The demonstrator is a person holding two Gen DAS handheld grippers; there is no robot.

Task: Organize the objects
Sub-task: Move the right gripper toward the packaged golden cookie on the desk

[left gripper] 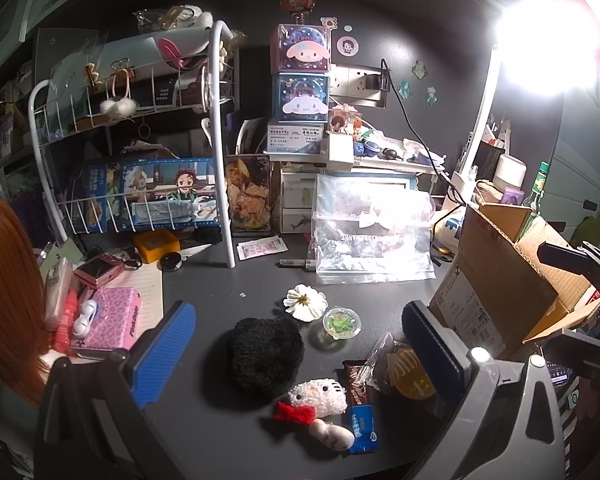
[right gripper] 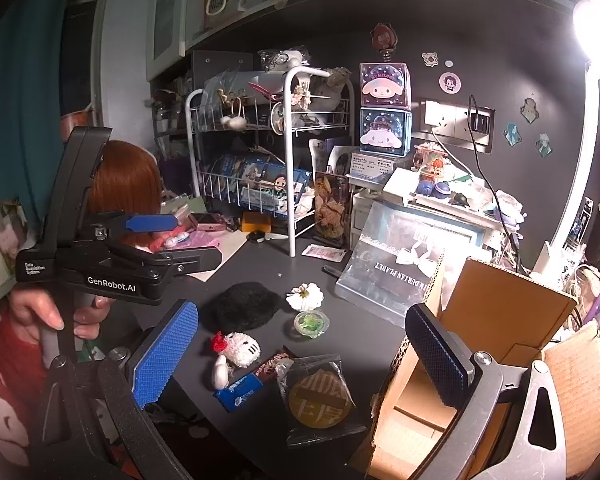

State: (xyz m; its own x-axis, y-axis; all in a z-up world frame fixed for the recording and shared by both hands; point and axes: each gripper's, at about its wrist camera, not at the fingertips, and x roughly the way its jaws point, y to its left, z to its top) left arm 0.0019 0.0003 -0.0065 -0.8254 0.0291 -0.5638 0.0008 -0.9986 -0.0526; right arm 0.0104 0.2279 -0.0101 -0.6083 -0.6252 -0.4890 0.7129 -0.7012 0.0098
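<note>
On the dark desk lie a black fuzzy pad [left gripper: 266, 354] [right gripper: 242, 306], a white flower [left gripper: 305, 302] [right gripper: 305, 297], a small clear cup with green contents [left gripper: 341, 322] [right gripper: 311, 323], a white plush cat with a red bow [left gripper: 318, 398] [right gripper: 240, 350], a brown and blue snack bar [left gripper: 360, 408] [right gripper: 242, 392], and a bagged round yellow cake [left gripper: 408, 368] [right gripper: 320, 394]. My left gripper [left gripper: 300, 354] is open and empty, hovering above the black pad and plush. My right gripper [right gripper: 304, 364] is open and empty above the cake and plush. The left gripper also shows in the right wrist view [right gripper: 168, 240].
An open cardboard box [left gripper: 504, 280] [right gripper: 496, 344] stands at the right. A clear plastic bag [left gripper: 374, 236] leans behind the objects. A white wire rack [left gripper: 140, 152] holds boxes at the back left. A pink case [left gripper: 112, 318] and camera [left gripper: 98, 270] lie at left.
</note>
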